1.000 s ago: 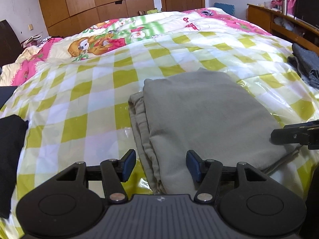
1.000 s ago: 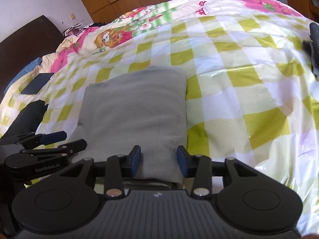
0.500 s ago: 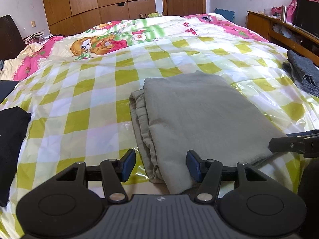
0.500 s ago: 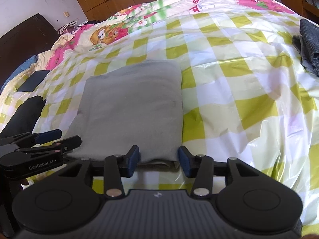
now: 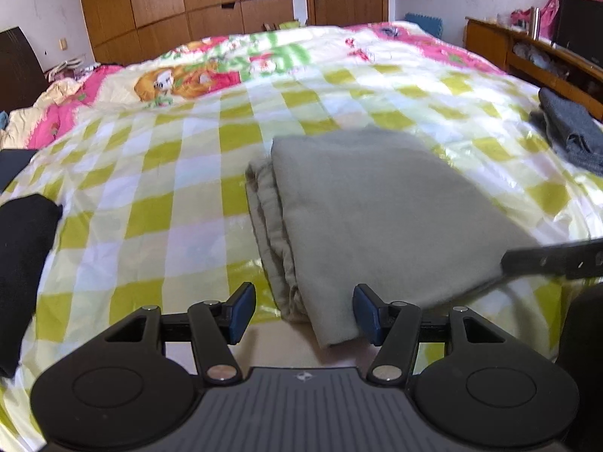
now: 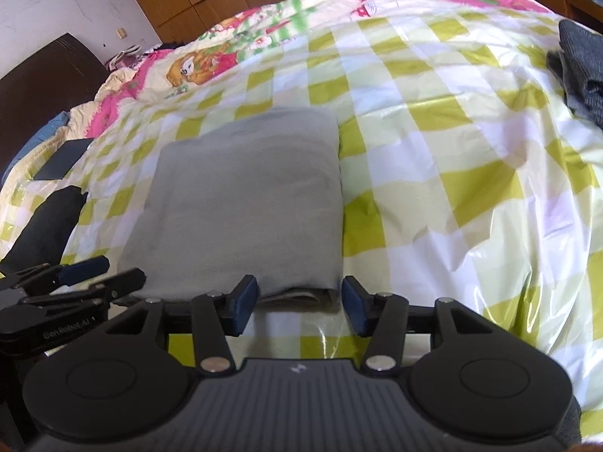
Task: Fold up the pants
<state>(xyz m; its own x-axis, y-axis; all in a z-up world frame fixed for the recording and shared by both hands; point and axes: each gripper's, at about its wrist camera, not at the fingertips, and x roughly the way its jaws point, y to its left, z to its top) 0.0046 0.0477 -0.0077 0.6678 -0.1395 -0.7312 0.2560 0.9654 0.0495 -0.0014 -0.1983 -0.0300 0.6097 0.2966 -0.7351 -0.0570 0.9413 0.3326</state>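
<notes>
The grey pants (image 5: pixel 377 207) lie folded into a thick rectangle on the checked bed cover (image 5: pixel 169 173), with stacked layers showing along the left edge. They also show in the right wrist view (image 6: pixel 245 203). My left gripper (image 5: pixel 303 312) is open and empty just before the pants' near left corner. My right gripper (image 6: pixel 299 303) is open and empty just before the near right corner. The left gripper shows in the right wrist view (image 6: pixel 101 271), and a finger of the right gripper shows in the left wrist view (image 5: pixel 550 258).
A black garment (image 5: pixel 22 260) lies at the left of the bed, and a dark grey garment (image 5: pixel 569 132) at the right. A dark flat item (image 6: pixel 62 158) lies at the far left. A wooden shelf (image 5: pixel 527 56) stands to the right, wardrobes behind.
Both grippers have drawn back toward the near edge of the bed, away from the folded pants. Both stay open. The pants have not moved.
</notes>
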